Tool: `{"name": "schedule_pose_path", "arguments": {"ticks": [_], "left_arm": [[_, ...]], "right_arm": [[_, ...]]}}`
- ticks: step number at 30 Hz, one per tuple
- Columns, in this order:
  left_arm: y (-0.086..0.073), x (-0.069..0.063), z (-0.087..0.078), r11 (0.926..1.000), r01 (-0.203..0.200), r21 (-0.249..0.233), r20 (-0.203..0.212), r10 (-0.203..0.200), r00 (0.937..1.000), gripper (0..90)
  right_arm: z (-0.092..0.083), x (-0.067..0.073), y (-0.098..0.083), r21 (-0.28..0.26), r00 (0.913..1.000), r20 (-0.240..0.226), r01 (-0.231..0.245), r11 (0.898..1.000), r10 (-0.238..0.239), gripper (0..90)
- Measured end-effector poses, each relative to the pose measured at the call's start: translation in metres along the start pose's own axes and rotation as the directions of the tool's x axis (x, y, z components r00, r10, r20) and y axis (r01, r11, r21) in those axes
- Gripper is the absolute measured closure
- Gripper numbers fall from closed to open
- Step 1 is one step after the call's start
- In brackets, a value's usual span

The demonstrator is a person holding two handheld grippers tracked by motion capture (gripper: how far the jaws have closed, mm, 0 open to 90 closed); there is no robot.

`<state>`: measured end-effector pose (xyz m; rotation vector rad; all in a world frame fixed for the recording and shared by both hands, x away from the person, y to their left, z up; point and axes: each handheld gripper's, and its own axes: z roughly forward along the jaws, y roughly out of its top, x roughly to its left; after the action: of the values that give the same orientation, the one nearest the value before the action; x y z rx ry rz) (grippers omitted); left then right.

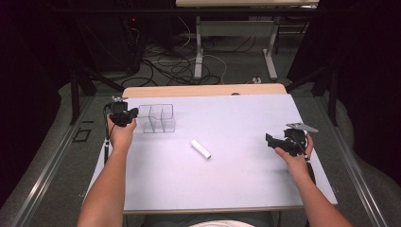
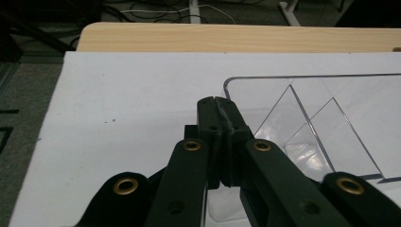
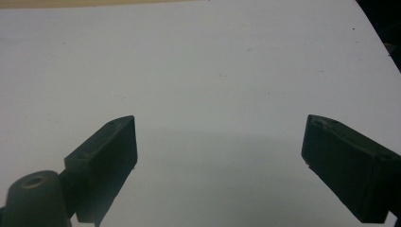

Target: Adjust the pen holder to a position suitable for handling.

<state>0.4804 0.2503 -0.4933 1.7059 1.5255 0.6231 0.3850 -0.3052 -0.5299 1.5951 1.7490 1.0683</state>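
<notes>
White-covered counter point(image 1: 246, 118): with left tool point(image 1: 134, 113) pressed together on the near wall of the clear divided tray point(image 1: 158, 118), steady it; right tool point(image 1: 269, 140), spread and empty, toward white tube point(image 1: 200, 149) well left.

One clear plastic organiser box point(image 1: 157, 118) stands on the counter point(image 1: 236, 179), toward ten o'clock from its middle; its inner walls split it into compartments, though the exact number is hard to tell. One white cylinder point(image 1: 201, 149) lies near the middle of the counter. Two claws are in view: the left claw point(image 1: 134, 113) at nine o'clock beside the box, and the right claw point(image 1: 269, 141) at three o'clock. One white sheet point(image 1: 246, 118) covers the counter.
</notes>
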Motion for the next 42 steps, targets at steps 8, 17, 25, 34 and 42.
{"name": "schedule_pose_path", "arguments": {"ticks": [8, 17, 25, 34, 42], "left_arm": [[-0.001, -0.022, 0.004, 0.9998, -0.018, 0.002, 0.042, 0.017, 0.9990, 90.0], [-0.003, -0.051, 0.010, 0.9997, -0.019, -0.012, 0.073, 0.020, 0.9972, 90.0], [-0.007, -0.081, 0.013, 0.9998, -0.011, -0.018, 0.100, 0.013, 0.9949, 90.0], [-0.011, -0.117, 0.018, 0.9998, 0.006, -0.019, 0.142, -0.003, 0.9899, 90.0], [-0.012, -0.137, 0.023, 0.9998, 0.003, -0.021, 0.168, 0.001, 0.9858, 90.0]], "right_arm": [[0.000, 0.000, 0.000, -0.001, 1.0000, -0.005, 0.008, 1.000, -0.008, 11.2], [0.000, 0.001, 0.000, 0.003, 1.0000, -0.007, 0.007, 1.000, -0.007, 11.6], [0.001, 0.001, 0.000, 0.003, 0.9998, -0.009, 0.016, 1.000, -0.016, 11.8], [0.001, 0.003, 0.000, 0.002, 0.9997, -0.015, 0.017, 1.000, -0.017, 11.9], [0.001, 0.003, 0.000, 0.003, 0.9997, -0.017, 0.016, 1.000, -0.016, 12.1]]}}
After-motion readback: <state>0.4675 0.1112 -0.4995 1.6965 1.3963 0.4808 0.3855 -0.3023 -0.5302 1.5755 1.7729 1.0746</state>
